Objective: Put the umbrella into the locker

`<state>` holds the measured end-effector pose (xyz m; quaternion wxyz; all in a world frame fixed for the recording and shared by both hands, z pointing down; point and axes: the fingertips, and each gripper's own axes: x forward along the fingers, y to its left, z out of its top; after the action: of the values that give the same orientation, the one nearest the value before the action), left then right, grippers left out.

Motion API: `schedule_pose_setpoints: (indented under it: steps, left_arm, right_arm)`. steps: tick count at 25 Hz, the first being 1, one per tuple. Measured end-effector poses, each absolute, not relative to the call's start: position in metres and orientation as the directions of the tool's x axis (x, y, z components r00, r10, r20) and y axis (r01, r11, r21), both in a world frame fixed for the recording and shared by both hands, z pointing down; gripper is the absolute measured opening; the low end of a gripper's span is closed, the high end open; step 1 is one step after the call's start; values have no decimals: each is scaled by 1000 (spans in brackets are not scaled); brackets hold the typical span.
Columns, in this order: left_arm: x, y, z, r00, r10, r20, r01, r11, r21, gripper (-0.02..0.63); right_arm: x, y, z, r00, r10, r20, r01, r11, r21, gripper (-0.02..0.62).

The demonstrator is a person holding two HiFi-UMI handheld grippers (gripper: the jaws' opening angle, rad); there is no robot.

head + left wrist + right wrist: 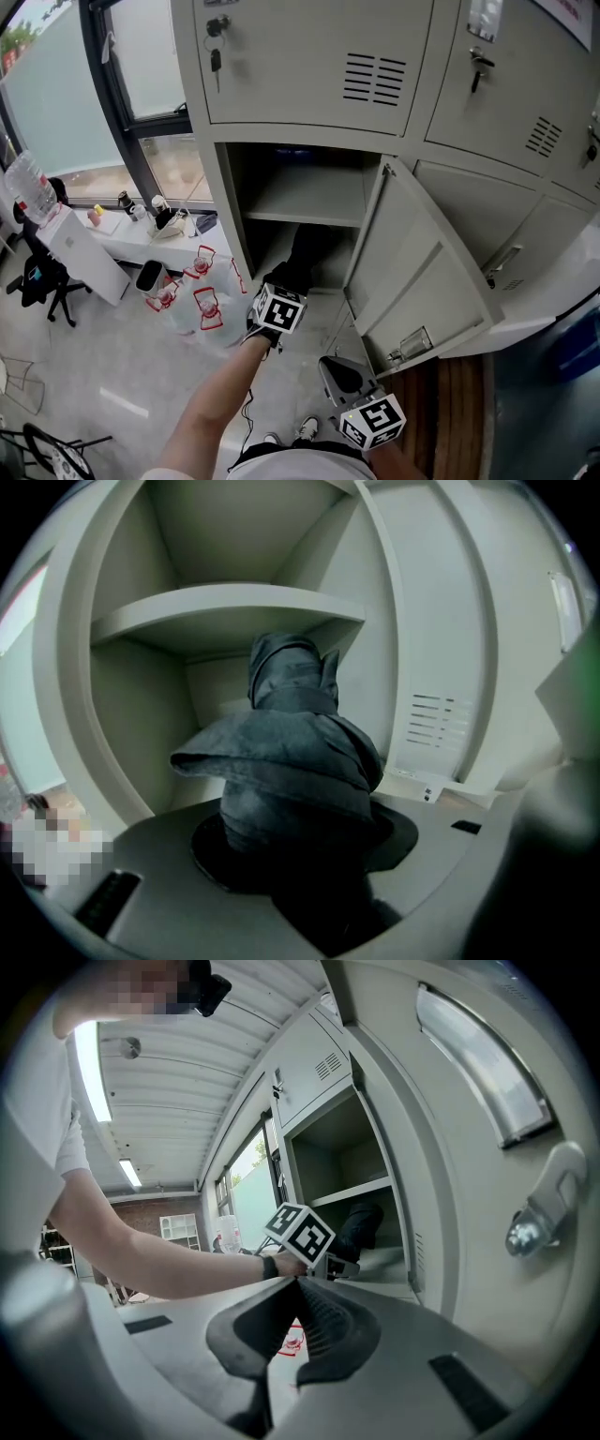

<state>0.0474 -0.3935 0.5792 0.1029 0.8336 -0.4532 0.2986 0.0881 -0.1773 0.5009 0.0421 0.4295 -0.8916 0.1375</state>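
- The locker (228, 192) stands with its door (422, 281) swung wide, and a shelf (309, 195) splits its inside into an upper and a lower compartment.
- The left gripper (281, 284) sits just in front of the locker's opening, pinching a folded dark umbrella (281, 761) by its near end.
- The umbrella's far end reaches into the lower compartment, under the shelf; whether it touches the locker's floor cannot be told.
- The right gripper (292, 1283) hangs outside the locker, near the door's outer edge, its pads pressed together at the tips with nothing between them.
- Bottles with red labels (202, 302) stand on the floor left of the locker.
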Motion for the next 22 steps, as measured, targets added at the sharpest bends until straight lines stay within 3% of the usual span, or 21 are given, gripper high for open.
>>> schedule_pose_setpoints:
  steps: [6,22]
  left_arm:
    - [50,-422,584,337,-683,648,-807,-564,-175,215]
    - [62,-473,610,304,-573,761,-822,-562,-95,230]
  right_arm:
    - [88,-172,502,-634,-748,198,-773,602,-201,17]
    - [92,-175,514,-639,-731,240,-769,606,-204,17]
